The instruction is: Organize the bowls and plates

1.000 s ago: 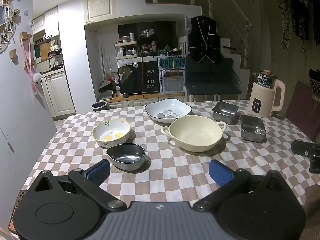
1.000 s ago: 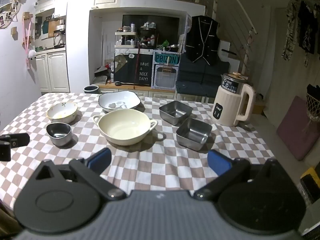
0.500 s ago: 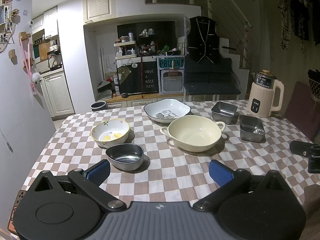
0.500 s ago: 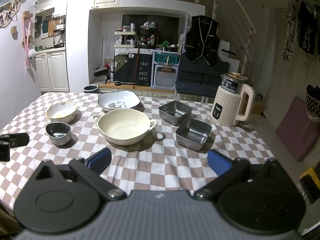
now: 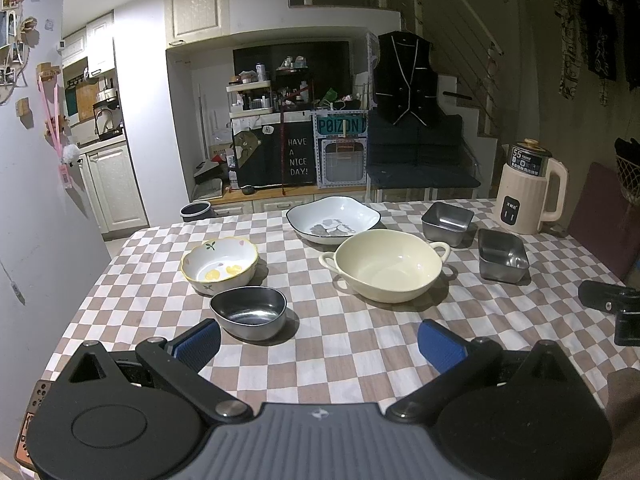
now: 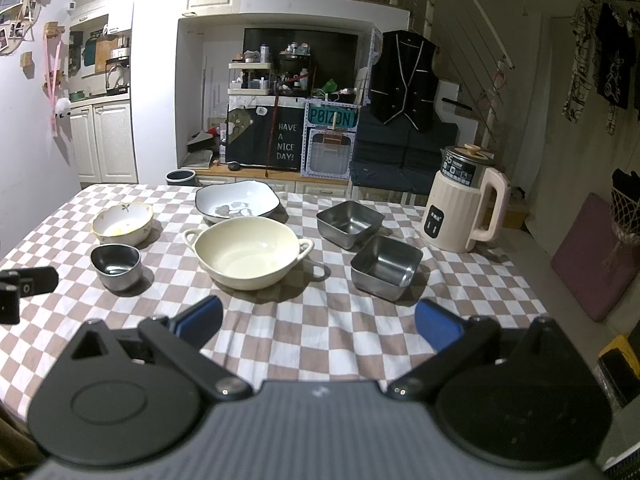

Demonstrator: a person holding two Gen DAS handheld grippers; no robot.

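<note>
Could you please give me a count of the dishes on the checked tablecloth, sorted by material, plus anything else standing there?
Ceramic bowls: 3 (cream two-handled bowl, floral bowl, white dish)
Steel bowls: 3 (round, square, square)
Kettle: 1
Total: 7

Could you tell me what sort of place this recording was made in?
Most likely a lived-in home: a dining table in a checked cloth, white kitchen cabinets behind it, a staircase and a vest hanging nearby.
</note>
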